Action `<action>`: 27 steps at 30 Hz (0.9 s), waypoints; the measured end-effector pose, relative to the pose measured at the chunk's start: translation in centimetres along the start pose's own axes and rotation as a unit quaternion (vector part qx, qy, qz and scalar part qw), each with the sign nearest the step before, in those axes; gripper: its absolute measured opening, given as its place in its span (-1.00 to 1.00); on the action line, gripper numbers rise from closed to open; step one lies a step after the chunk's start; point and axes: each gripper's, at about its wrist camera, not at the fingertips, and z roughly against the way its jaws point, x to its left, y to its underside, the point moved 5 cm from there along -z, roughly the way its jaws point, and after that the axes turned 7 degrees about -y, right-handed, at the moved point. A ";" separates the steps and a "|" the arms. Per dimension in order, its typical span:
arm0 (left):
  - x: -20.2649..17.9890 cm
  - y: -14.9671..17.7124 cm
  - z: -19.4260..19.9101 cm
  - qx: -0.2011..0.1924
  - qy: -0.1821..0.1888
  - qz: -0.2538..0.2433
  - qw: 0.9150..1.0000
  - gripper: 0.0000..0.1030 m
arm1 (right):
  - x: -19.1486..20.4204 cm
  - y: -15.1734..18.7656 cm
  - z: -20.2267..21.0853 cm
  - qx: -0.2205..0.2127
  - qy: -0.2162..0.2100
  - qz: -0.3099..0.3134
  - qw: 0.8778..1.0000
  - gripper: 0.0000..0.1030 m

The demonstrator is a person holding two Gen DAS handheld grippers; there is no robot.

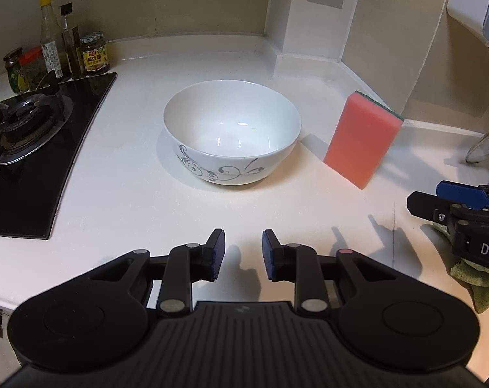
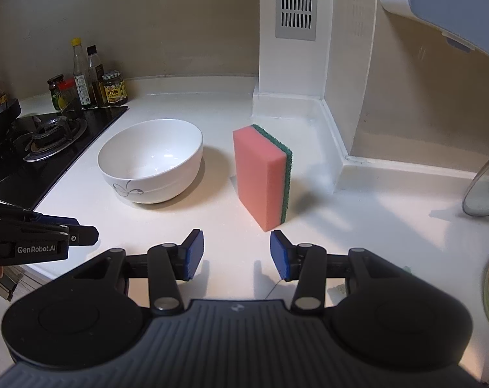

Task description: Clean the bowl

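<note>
Still approaching: my left gripper (image 1: pixel 243 255) and right gripper (image 2: pixel 237 255) both gape empty, so next I grab the upright pink-and-green sponge (image 2: pixel 260 174) at twelve o'clock, right of the white patterned ceramic bowl (image 2: pixel 150 161).

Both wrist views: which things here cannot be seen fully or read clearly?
- Glass lid: cut off by the right edge, both views.
- Green cloth: left wrist view, partly behind the right tool.
- Jar labels: too small to read.
- Sponge: its green side barely shows in the left wrist view.
</note>
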 end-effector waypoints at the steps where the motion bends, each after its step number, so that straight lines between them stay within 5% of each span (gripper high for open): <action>1: 0.1 0.0 0.0 0.001 0.000 0.001 1.000 -0.39 | 0.1 -0.1 0.0 0.000 0.000 0.001 1.000 -0.21; 27: 0.6 -0.1 -0.1 0.004 0.019 -0.004 1.000 -0.39 | 1.1 -1.3 -0.4 0.012 -0.002 0.027 1.000 -0.21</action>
